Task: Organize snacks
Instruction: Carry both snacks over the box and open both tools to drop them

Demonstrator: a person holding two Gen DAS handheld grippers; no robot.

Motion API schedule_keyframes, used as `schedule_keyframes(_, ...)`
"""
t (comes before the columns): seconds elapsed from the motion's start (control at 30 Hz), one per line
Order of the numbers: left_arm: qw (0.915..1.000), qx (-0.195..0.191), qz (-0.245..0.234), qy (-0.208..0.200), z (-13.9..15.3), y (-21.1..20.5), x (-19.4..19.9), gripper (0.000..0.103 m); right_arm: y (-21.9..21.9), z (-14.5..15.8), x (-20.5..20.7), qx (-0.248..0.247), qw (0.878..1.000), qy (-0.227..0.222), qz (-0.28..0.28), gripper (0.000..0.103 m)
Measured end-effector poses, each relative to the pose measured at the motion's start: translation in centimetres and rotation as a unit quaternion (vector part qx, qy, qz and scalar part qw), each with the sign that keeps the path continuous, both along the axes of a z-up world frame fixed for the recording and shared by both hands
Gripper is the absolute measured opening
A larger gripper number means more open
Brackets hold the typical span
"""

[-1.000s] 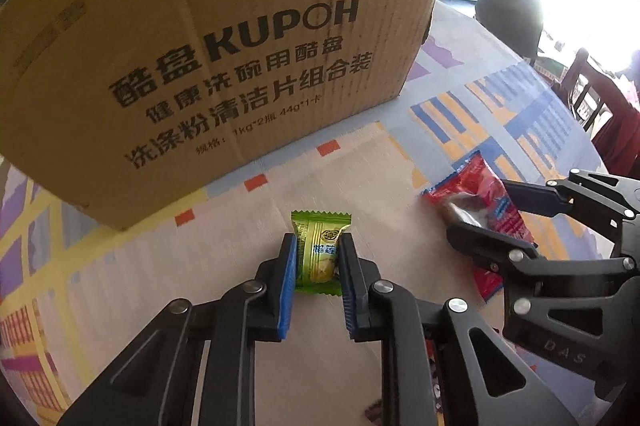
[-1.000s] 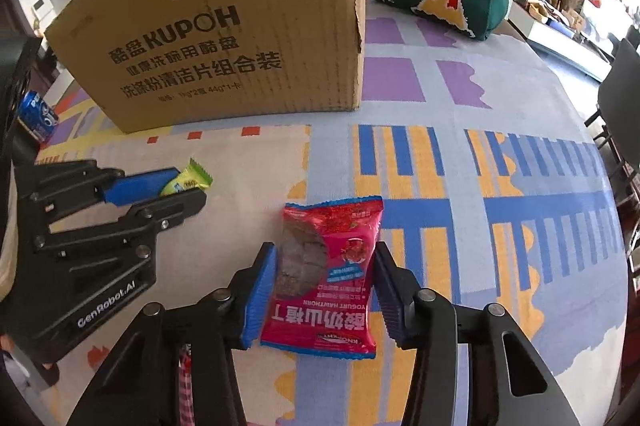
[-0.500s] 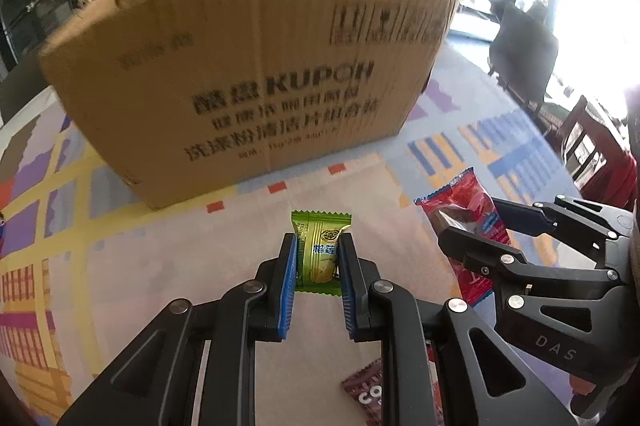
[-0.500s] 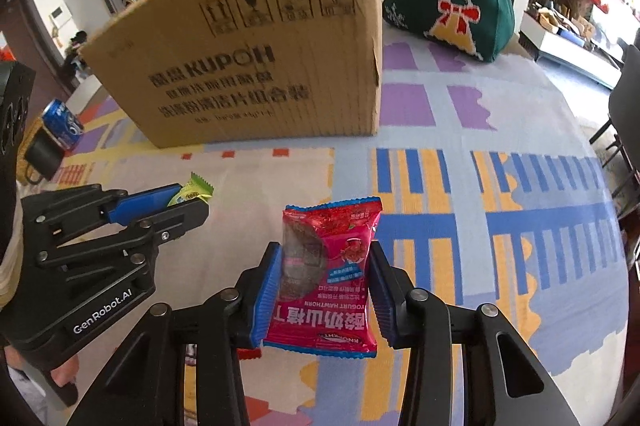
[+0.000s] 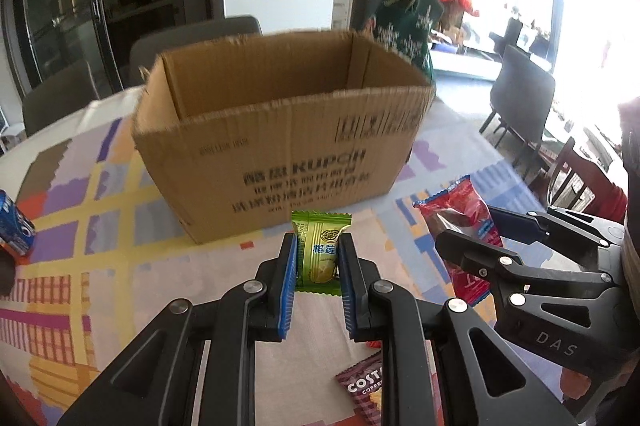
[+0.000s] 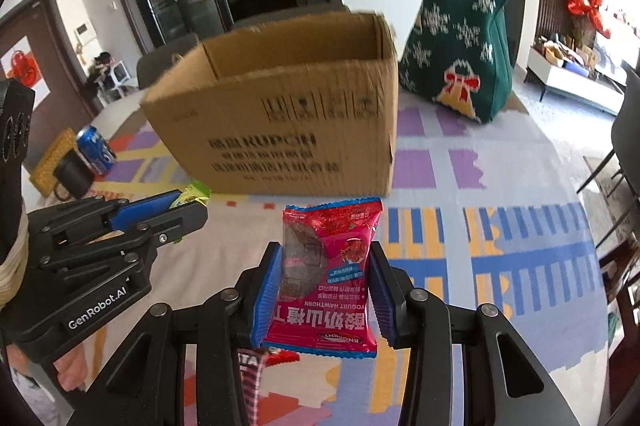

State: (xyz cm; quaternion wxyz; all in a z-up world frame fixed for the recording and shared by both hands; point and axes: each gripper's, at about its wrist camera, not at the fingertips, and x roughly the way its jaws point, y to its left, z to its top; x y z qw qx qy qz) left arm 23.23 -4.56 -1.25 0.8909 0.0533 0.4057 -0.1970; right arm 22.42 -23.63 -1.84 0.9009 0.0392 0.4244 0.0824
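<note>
My left gripper [image 5: 318, 266] is shut on a small green candy packet [image 5: 320, 250], held in the air in front of an open cardboard box [image 5: 280, 146]. My right gripper [image 6: 326, 278] is shut on a red yogurt hawthorn snack packet [image 6: 326, 278], also lifted, to the right of the left one. In the left wrist view the right gripper [image 5: 472, 238] and the red packet [image 5: 460, 210] show at right. In the right wrist view the left gripper [image 6: 176, 204] with the green packet [image 6: 192, 195] shows at left, and the box [image 6: 280, 122] stands behind. The box's inside looks empty where visible.
A Costa coffee packet [image 5: 364, 386] lies on the patterned tablecloth [image 5: 100, 246] under the grippers. A blue can [image 6: 94, 150] and a dark cup [image 6: 74, 172] stand at left. A green Christmas bag [image 6: 460, 42] stands right of the box. Chairs surround the table.
Both grippers have risen with their packets and pulled back, so the box's open top has come into view. Both grips are unchanged.
</note>
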Motion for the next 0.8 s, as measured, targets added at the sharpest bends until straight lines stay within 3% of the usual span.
schedule_keyframes(0.43, 0.9977, -0.013, 0.023, -0.062, 5.3, 1.0, 0.6, 0.021, 0.6, 5.1, 0.5, 0.007, 0.997, -0.069, 0.016, 0.043)
schedule_keyframes(0.8, 0.9947, -0.018, 0.045, -0.091, 8.4, 2.3, 2.8, 0.021, 1.6, 8.5, 2.6, -0.003, 0.993, -0.113, 0.028, 0.043)
